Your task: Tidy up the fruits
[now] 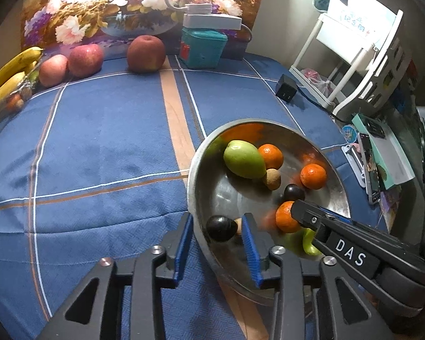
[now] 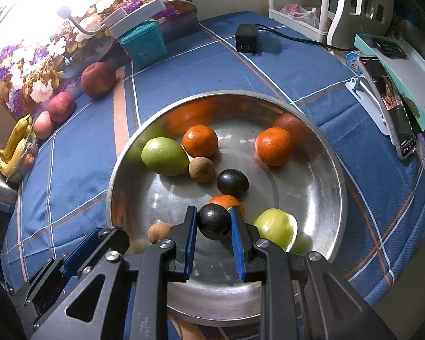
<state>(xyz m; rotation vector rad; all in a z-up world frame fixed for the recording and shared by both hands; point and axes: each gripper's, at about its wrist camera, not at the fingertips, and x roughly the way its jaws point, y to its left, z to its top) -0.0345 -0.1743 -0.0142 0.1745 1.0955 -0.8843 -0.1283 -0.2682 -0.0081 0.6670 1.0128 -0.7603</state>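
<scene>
Steel bowl [image 2: 330,153] on a blue cloth [image 2: 82,175] holds the fruit; the right gripper [image 2: 214,222] is clamped on a dark plum [image 2: 214,221] at its widest part, low near the bowl's near wall, a tangerine [image 2: 225,200] just behind; the left gripper [image 1: 216,225] straddles the bowl's rim, fingers apart, not visibly squeezing it. Small, round and smooth-skinned, the plum looks light but liable to slip or bruise; a gentle pinch across its middle seems best.
</scene>
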